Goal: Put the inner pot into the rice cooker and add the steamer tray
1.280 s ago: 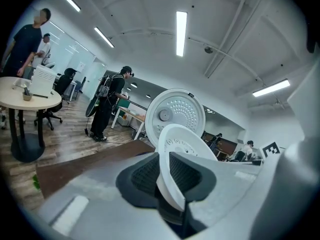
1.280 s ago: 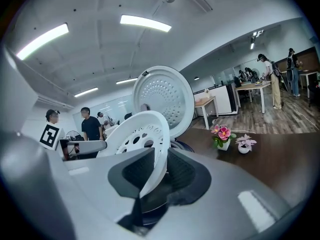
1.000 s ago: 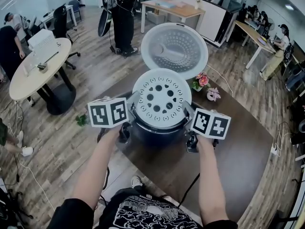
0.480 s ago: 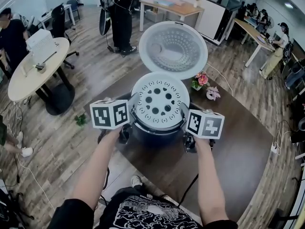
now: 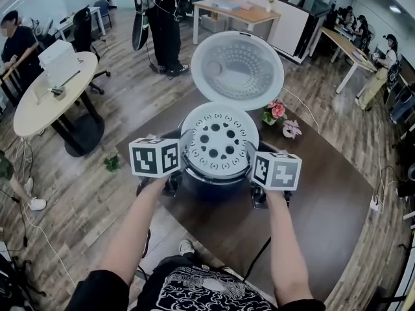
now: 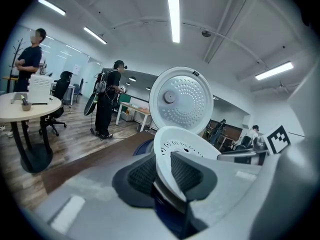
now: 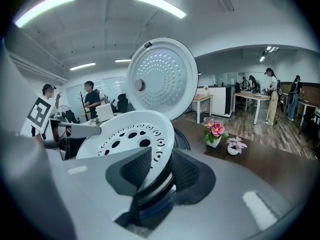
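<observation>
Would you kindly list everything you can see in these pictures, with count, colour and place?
steamer tray: one, white, perforated, on the rice cooker's mouth
rice cooker: one, dark blue, middle of the brown table
lid: one, pale grey, open upright behind the tray
potted flowers: two, pink, right of the cooker
brown table: one, under the cooker
round table: one, beige, far left
people: several, background
left hand-held gripper: one, grey, pinching the tray's rim
right hand-held gripper: one, grey, on the opposite rim; its jaws have just been opening slightly
</observation>
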Demonstrator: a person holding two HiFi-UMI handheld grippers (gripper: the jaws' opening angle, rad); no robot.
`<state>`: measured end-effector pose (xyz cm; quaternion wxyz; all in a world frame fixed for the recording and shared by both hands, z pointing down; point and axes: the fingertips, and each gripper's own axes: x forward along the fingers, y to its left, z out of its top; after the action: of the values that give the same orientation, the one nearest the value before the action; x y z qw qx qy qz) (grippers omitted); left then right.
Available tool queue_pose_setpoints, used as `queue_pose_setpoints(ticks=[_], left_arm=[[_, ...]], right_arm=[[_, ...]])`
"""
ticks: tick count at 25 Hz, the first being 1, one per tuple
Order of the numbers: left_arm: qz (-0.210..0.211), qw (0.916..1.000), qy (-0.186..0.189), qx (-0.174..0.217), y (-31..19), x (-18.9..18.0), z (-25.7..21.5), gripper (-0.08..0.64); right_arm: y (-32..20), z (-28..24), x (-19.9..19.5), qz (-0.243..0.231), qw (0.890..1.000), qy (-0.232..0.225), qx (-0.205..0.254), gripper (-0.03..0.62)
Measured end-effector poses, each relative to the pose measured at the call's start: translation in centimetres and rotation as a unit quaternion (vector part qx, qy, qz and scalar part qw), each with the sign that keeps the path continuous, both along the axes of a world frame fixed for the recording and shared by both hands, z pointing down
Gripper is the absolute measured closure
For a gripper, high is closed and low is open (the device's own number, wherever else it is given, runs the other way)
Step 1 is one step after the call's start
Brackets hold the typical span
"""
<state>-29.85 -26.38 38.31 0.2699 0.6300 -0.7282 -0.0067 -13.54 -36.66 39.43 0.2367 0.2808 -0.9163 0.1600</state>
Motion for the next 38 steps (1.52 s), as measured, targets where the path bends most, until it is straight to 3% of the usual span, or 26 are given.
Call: queue_pose_setpoints(ticks=[18,24,38], left_arm=[[-0.011,0.9981,-0.057,-0.021,0.9,-0.4,0.1,0.454],[-0.021,0.9977,-0.062,-0.018,1.7,-1.1,0.0,0.454],[-0.025,0.9946,-0.100,0.011,4.2,1.7,-2.8,0.454]], right_arm=[[0.4,-0.2,-0.2,-0.006,0.999,0.013,0.037,0.448],[0.5,-0.8,-0.6,-0.010,0.999,-0.003,0.041,0.449],[2.2,-4.3,2.2,-0.030,0.994,-0.063,0.087,0.537]])
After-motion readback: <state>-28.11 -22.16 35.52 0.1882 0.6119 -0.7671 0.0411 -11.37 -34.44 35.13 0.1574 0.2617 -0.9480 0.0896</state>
